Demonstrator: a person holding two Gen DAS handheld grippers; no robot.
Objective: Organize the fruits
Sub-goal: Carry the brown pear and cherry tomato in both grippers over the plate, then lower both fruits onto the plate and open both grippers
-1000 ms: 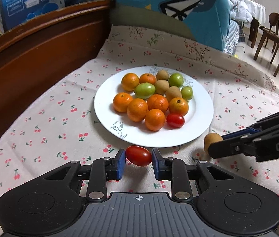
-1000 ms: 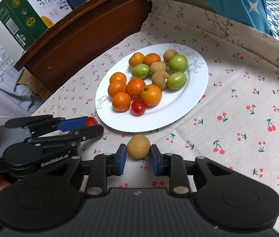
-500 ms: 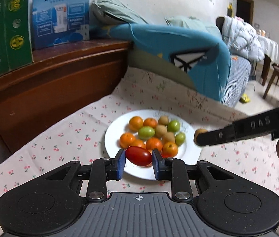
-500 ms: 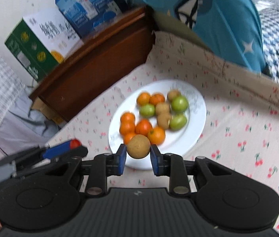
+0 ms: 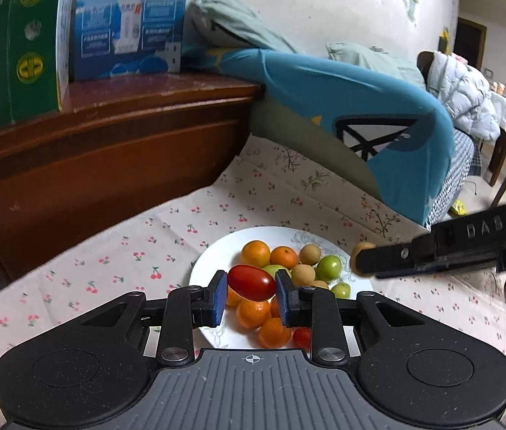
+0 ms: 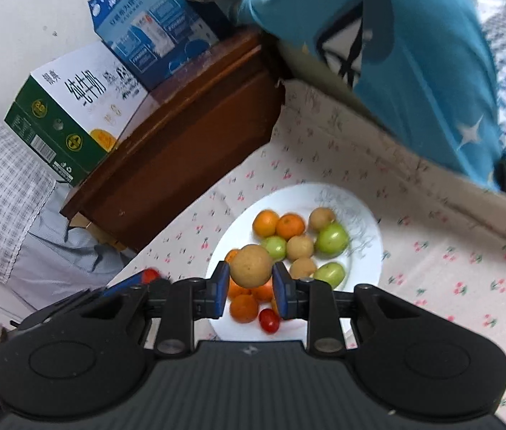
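Up close, the left gripper (image 5: 252, 298) is clamped on a red cherry tomato (image 5: 252, 282), while the right gripper (image 6: 250, 288) pinches a round tan fruit (image 6: 251, 265), both held in the air over the white plate (image 6: 367, 261). Oranges (image 5: 255, 253), green fruits (image 6: 332, 239) and another small tomato (image 6: 269, 320) fill that plate on the cherry-print cloth (image 5: 138, 251).

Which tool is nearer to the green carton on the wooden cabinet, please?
Left. The left tool, shut on a red tomato, sits on the side of the green carton; the right tool, shut on a brown fruit, is farther away.
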